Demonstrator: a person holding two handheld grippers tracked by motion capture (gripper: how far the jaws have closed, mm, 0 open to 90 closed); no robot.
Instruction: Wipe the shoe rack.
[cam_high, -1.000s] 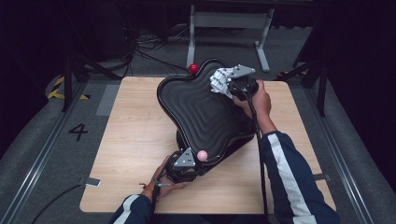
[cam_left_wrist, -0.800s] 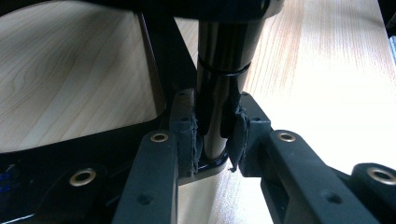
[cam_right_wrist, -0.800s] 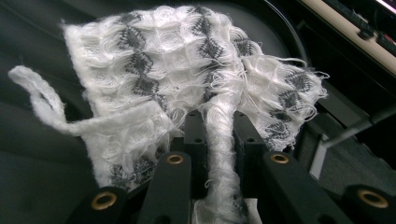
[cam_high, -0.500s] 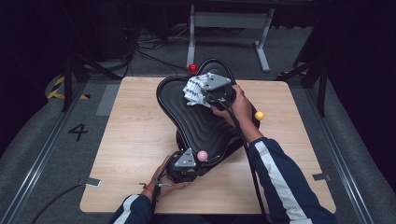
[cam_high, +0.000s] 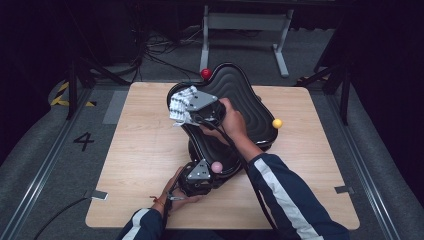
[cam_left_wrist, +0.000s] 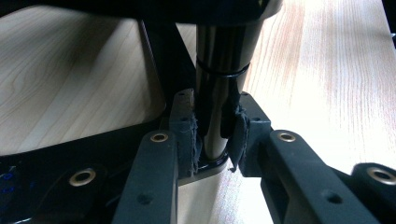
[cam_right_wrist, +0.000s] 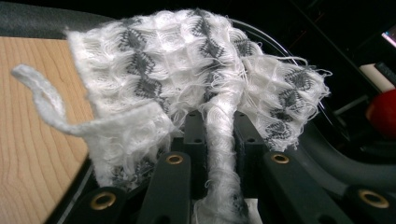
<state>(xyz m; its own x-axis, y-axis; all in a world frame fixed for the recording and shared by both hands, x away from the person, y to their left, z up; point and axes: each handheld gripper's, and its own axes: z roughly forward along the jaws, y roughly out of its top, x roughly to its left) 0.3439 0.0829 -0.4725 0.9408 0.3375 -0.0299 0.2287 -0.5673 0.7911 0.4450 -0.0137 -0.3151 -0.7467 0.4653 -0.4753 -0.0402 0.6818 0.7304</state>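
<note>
A black three-lobed ridged plate (cam_high: 240, 100) stands on a dark post (cam_left_wrist: 219, 56) at mid table, with a red ball (cam_high: 205, 74), a yellow ball (cam_high: 277, 123) and a pink ball (cam_high: 216, 167) at its tips. My right gripper (cam_high: 187, 112) is shut on a white cloth with grey diamonds (cam_high: 181, 106) at the plate's left edge. In the right gripper view the cloth (cam_right_wrist: 187, 60) bunches over the jaws of that gripper (cam_right_wrist: 219, 135). At the near tip, under the plate, my left gripper (cam_high: 202, 175) is shut on the post; its pads (cam_left_wrist: 187, 135) press both sides.
The light wooden table (cam_high: 140, 165) has bare room on the left and right of the plate. A metal stand (cam_high: 240, 30) and cables lie on the dark floor beyond the far edge. The red ball (cam_right_wrist: 383, 114) sits far right in the right gripper view.
My right gripper has swept the cloth leftward across the plate, from the far right lobe to the left edge, uncovering the yellow ball. The left gripper has kept its hold.
</note>
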